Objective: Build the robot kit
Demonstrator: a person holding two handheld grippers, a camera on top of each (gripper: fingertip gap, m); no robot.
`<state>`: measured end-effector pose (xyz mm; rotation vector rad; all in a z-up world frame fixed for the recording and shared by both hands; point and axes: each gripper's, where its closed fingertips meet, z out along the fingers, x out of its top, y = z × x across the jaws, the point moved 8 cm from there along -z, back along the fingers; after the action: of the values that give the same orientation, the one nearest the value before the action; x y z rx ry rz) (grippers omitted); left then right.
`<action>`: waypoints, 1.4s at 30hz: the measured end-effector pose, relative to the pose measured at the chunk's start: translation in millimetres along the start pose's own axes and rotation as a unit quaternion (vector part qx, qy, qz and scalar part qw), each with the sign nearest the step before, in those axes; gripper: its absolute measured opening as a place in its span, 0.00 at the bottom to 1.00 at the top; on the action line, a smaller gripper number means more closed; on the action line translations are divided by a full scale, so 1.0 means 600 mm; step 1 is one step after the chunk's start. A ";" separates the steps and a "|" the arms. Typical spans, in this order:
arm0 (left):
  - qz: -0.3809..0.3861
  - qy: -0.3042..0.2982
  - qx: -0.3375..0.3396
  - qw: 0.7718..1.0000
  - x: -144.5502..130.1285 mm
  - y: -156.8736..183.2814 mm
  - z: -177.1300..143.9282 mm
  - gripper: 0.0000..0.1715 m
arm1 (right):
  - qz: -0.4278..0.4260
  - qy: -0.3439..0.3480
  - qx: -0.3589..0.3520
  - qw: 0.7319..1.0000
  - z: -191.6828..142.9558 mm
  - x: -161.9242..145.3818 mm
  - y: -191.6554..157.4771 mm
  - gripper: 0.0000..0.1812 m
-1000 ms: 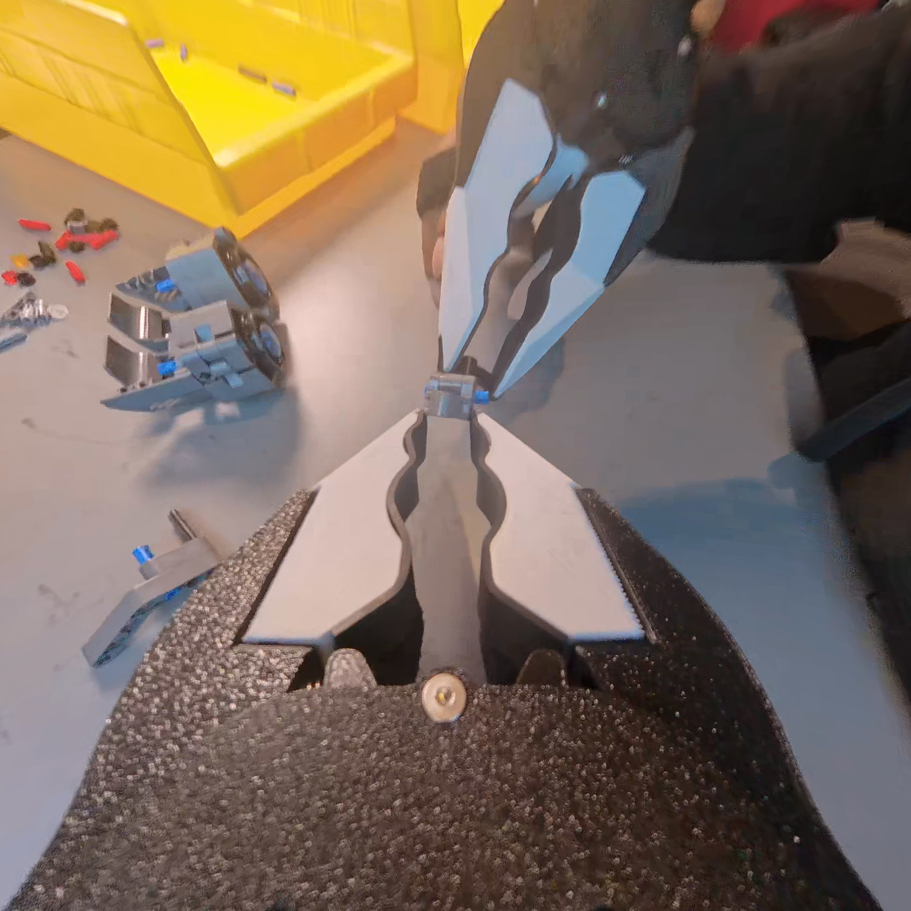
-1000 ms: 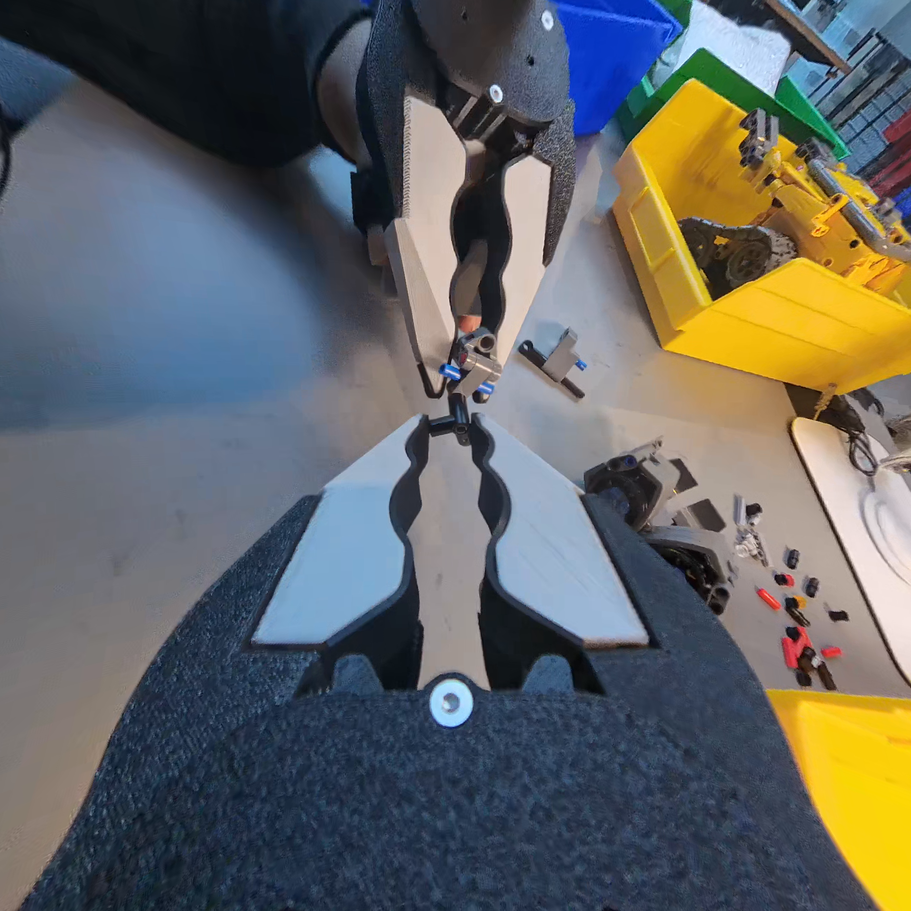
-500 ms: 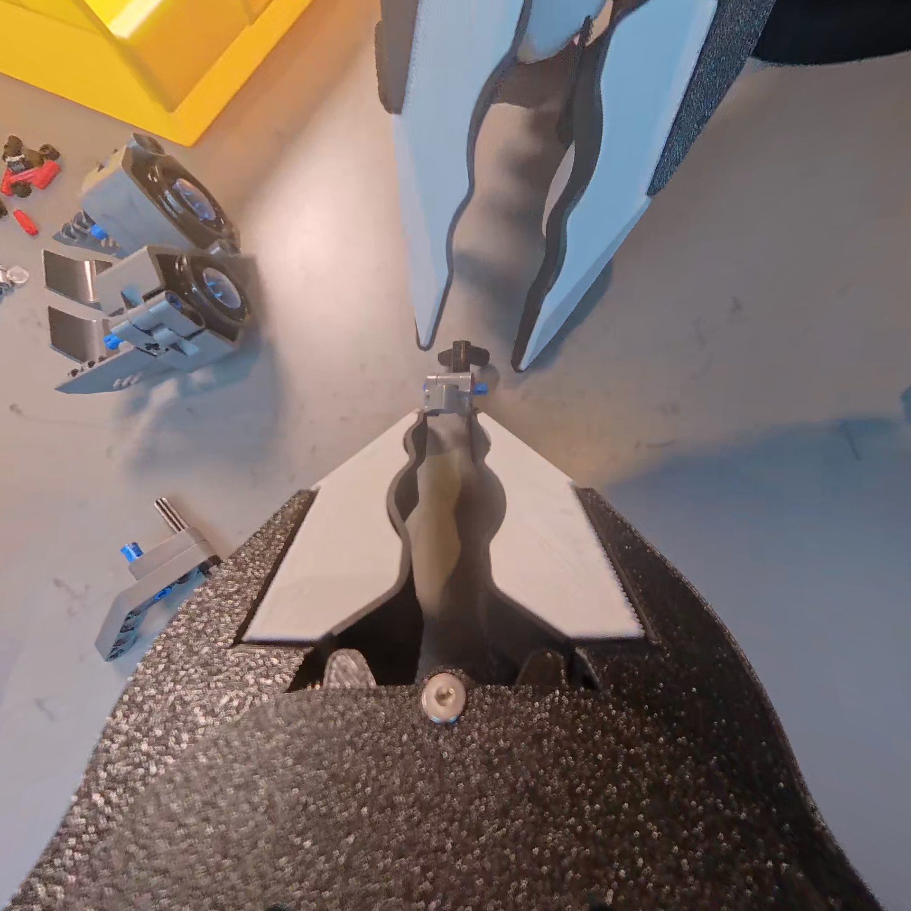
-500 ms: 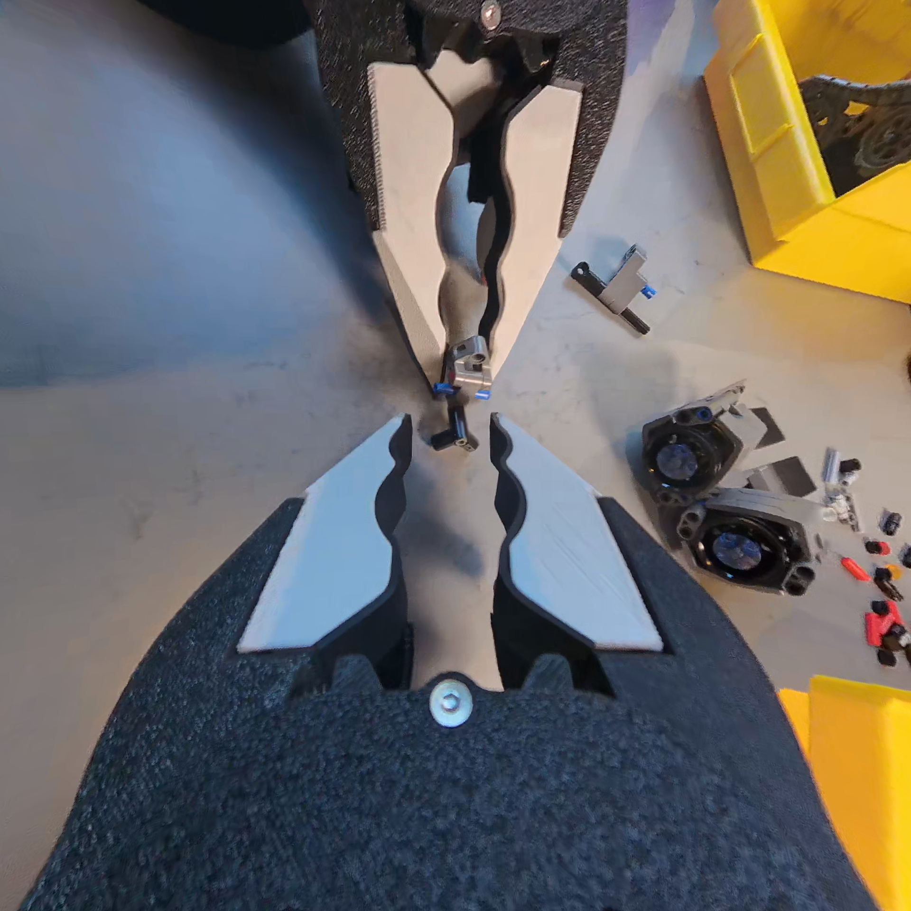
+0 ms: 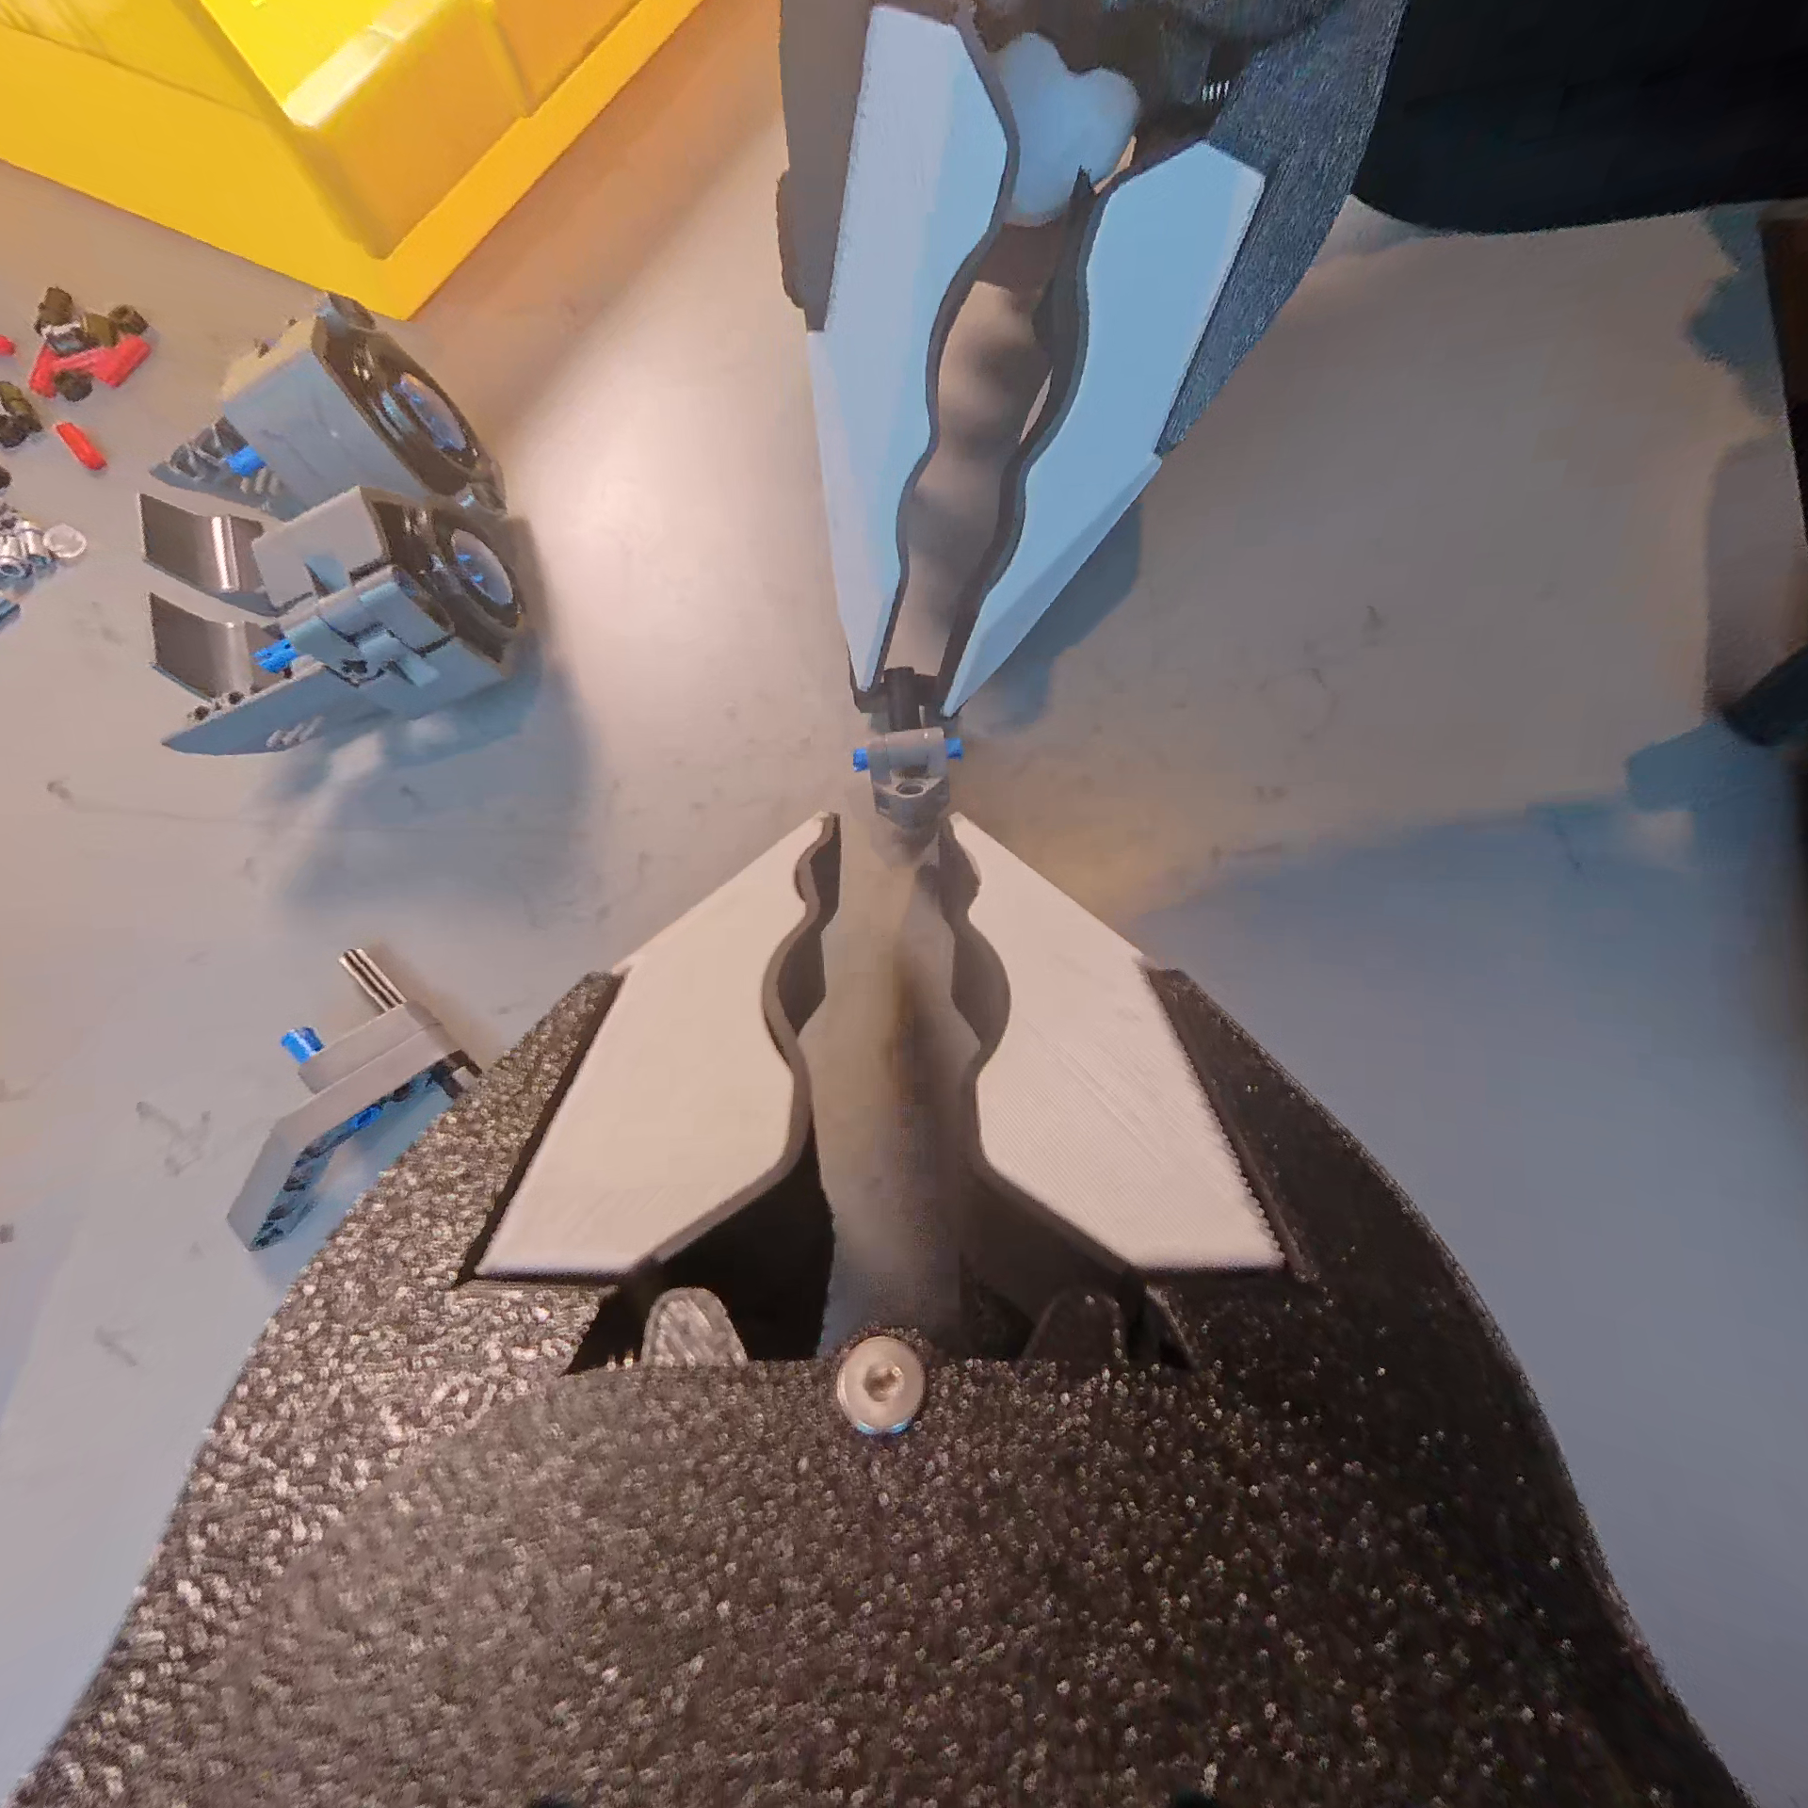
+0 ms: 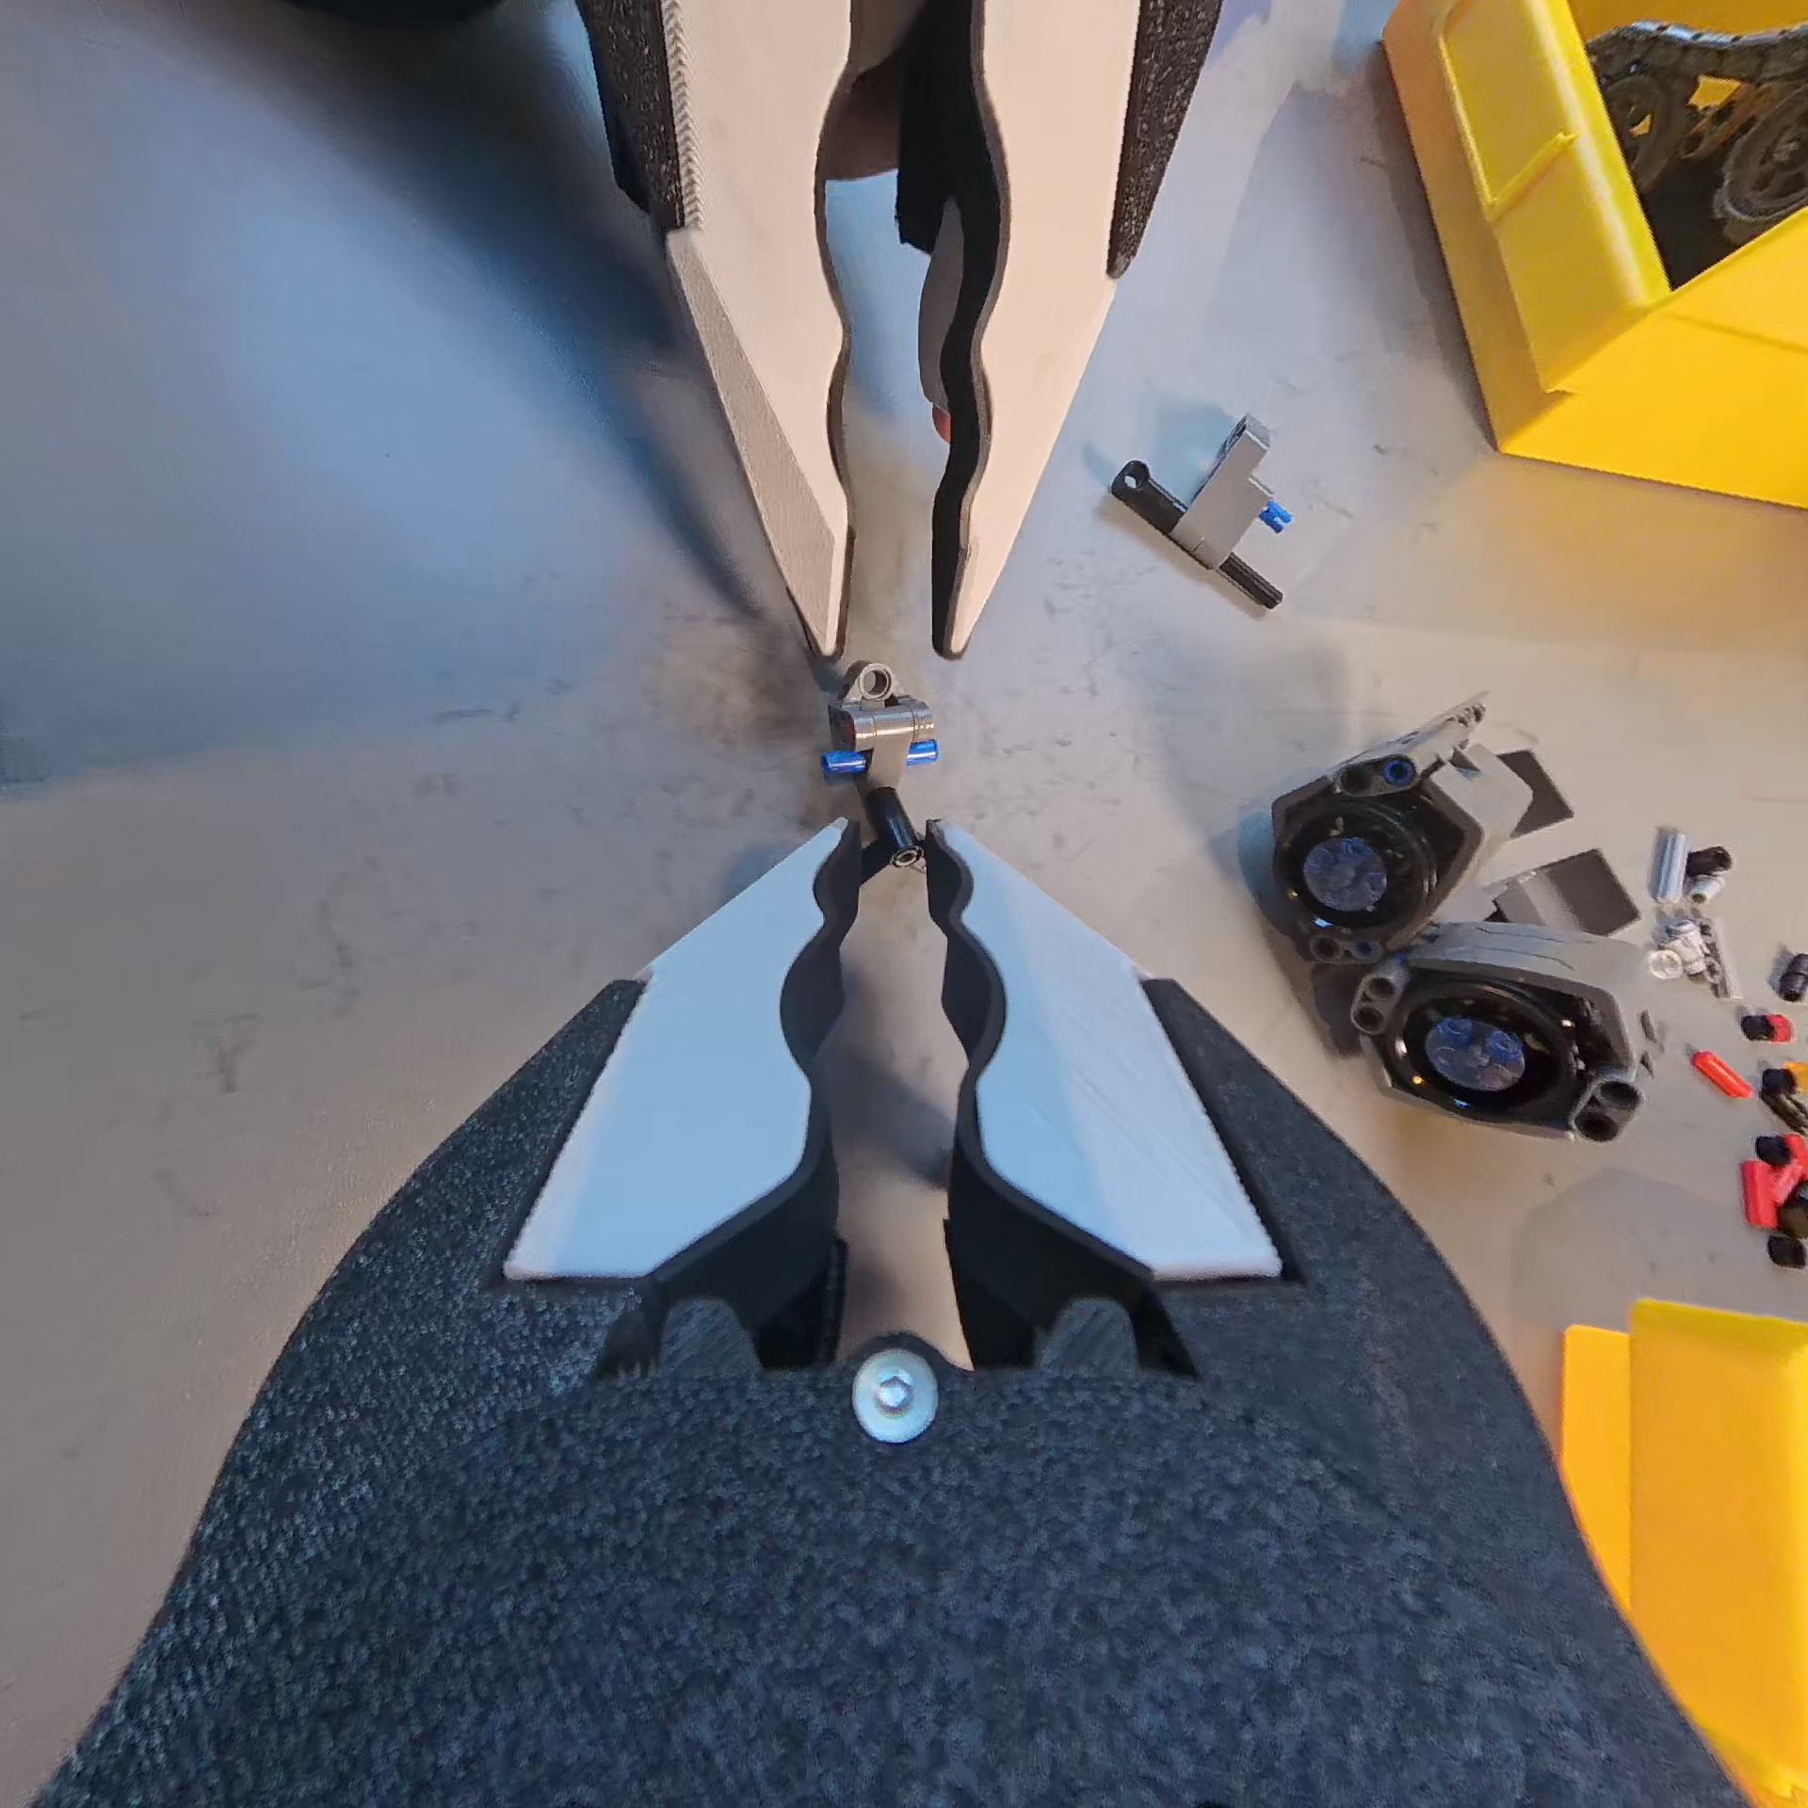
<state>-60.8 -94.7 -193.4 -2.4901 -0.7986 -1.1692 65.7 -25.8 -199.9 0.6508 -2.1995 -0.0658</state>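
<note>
A small grey plastic brick piece with blue pins is held over the smooth grey table by its short black peg. The peg is pinched by the right tongs. The left tongs are spread just beside the piece. Two round grey motor blocks and a shiny yellow bin are seen nearby.

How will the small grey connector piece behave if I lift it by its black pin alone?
Probably very light: it looks tiny beside the right gripper. It may swivel, since only the round black pin is pinched and the grey connector piece sits beyond the tips. Likely rigid plastic.
</note>
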 end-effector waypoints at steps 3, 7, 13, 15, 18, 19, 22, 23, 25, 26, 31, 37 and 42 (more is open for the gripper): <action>-0.003 0.008 -0.009 1.000 0.003 0.004 0.005 0.09 | 0.001 -0.004 -0.002 1.000 0.000 0.001 -0.001 0.06; 0.005 -0.007 -0.002 1.000 -0.001 0.006 0.014 0.06 | 0.002 -0.006 -0.006 1.000 0.001 0.001 -0.001 0.06; -0.002 -0.004 -0.003 1.000 -0.003 0.004 0.014 0.06 | 0.000 -0.007 -0.010 1.000 0.001 0.001 -0.003 0.07; -0.003 -0.004 -0.002 1.000 -0.003 0.003 0.014 0.06 | 0.000 -0.007 -0.010 1.000 0.001 0.001 -0.003 0.07; -0.007 -0.003 -0.004 1.000 -0.004 0.002 0.014 0.06 | 0.001 -0.007 -0.011 1.000 0.000 0.000 -0.003 0.08; -0.007 -0.003 -0.003 1.000 -0.004 0.002 0.014 0.06 | 0.002 -0.006 -0.011 1.000 0.000 0.000 -0.003 0.08; -0.005 -0.003 -0.001 1.000 -0.005 0.002 0.013 0.06 | 0.006 0.001 -0.012 1.000 -0.004 0.001 -0.002 0.09; -0.005 -0.002 -0.001 1.000 -0.004 0.002 0.013 0.06 | 0.007 0.001 -0.013 1.000 -0.005 0.001 -0.001 0.09; -0.005 -0.004 0.000 1.000 -0.005 0.002 0.013 0.05 | 0.009 0.001 -0.015 1.000 -0.007 -0.001 0.000 0.09; -0.005 -0.005 -0.001 1.000 -0.005 0.002 0.012 0.05 | 0.009 0.000 -0.015 1.000 -0.008 -0.001 0.000 0.08; -0.009 -0.013 -0.013 1.000 -0.008 0.005 0.016 0.07 | 0.009 -0.005 -0.016 1.000 -0.006 -0.003 0.000 0.06; -0.015 0.010 -0.016 1.000 0.000 0.006 0.012 0.03 | 0.012 -0.005 -0.017 1.000 -0.005 -0.003 0.001 0.06; -0.039 0.049 -0.023 0.998 0.009 -0.001 0.001 0.03 | 0.011 -0.004 -0.017 1.000 -0.004 -0.002 0.000 0.05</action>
<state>-57.7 -92.0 -189.6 -2.4349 -0.8596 -1.3401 67.9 -25.0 -199.1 0.6082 -2.2082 -0.0947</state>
